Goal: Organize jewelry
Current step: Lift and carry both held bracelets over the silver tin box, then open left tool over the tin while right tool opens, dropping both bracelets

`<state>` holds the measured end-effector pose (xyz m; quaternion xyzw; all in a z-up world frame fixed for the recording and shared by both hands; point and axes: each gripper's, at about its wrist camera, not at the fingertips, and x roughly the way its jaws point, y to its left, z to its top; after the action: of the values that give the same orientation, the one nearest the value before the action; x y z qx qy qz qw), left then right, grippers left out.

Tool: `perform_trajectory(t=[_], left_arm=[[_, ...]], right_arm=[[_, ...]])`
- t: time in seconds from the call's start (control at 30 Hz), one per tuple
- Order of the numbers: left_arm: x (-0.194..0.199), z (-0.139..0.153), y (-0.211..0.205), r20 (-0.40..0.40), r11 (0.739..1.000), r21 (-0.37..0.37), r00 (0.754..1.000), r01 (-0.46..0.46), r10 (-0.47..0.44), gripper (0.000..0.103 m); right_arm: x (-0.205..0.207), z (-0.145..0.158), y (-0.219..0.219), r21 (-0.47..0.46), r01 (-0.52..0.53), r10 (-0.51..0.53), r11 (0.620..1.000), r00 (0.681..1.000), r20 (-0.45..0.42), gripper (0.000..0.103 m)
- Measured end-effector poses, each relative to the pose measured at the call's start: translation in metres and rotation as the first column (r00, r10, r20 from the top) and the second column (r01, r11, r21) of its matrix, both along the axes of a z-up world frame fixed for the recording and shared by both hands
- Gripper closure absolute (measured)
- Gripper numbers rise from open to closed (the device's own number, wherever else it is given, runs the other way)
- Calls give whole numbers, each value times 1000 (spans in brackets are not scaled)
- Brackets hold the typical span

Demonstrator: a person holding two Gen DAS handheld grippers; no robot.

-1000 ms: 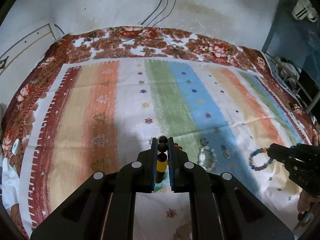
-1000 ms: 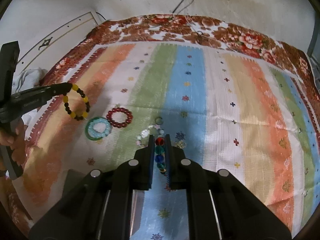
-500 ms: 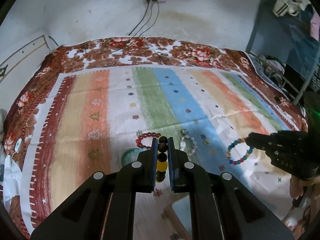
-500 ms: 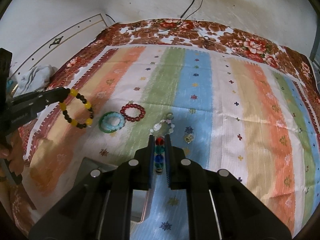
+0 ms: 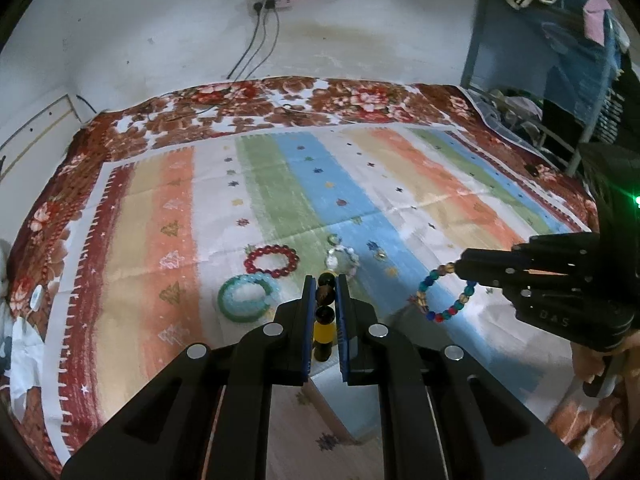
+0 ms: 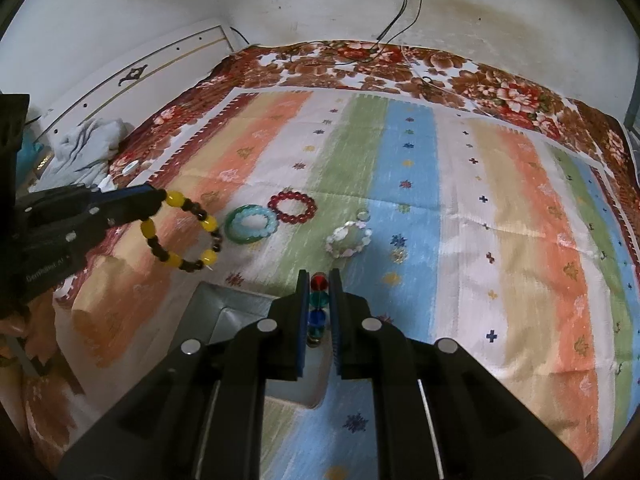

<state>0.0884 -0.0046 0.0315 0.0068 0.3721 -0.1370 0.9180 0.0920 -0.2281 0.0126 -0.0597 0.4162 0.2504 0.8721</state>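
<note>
Left gripper [image 5: 324, 300] jaws are clamped on the yellow bracelet [image 6: 182, 236]; right gripper [image 6: 319, 304] jaws are clamped on the multicolour bracelet [image 5: 444, 294]. Both are held above the bed [image 6: 520, 200], near the grey box [image 6: 240, 312]. Each should be centred over the box before release, judged best one at a time, so dangling loops are not snagged.

Grey box [image 6: 240, 312] near striped cloth's front edge: far wall and left corner show, rest hidden under right gripper [image 6: 319, 312] body. In left wrist view, box [image 5: 344, 404] mostly covered by left gripper [image 5: 324, 320]. Small item [image 6: 363, 213] just beyond white bracelet [image 6: 349, 240]: too small to identify. Yellow-and-dark bracelet [image 5: 324, 312]: only few beads visible between left fingers, loop hidden.
</note>
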Motion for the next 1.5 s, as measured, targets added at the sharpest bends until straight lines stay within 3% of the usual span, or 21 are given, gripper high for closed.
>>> perform_trajectory(t=[0.37,0.83,0.87,0.93,1.0,1.5], left_arm=[[-25,-14,-16,-29,999,-1,998,54,-54,94],[-25,-24,-22,-68,997,21,995,78,-76,93],[-26,-25,-23,-68,996,27,995,79,-77,92],[-25,-26,-22,-64,996,39,995,75,-72,78],[-25,-27,-22,-65,996,49,996,71,-68,78],[-7,-33,-15,-89,996,77,996,32,-25,78]], right_arm=[[-19,-7,3,10,-35,35,999,999,-22,92],[-16,-18,6,-4,-31,30,1000,998,-52,91],[-16,-18,5,-8,-29,28,1000,998,-49,90],[-15,-17,3,-8,-18,17,1000,999,-47,81],[-13,-17,1,-12,-4,4,1000,999,-44,75],[0,-22,-4,-31,46,-48,998,998,-51,75]])
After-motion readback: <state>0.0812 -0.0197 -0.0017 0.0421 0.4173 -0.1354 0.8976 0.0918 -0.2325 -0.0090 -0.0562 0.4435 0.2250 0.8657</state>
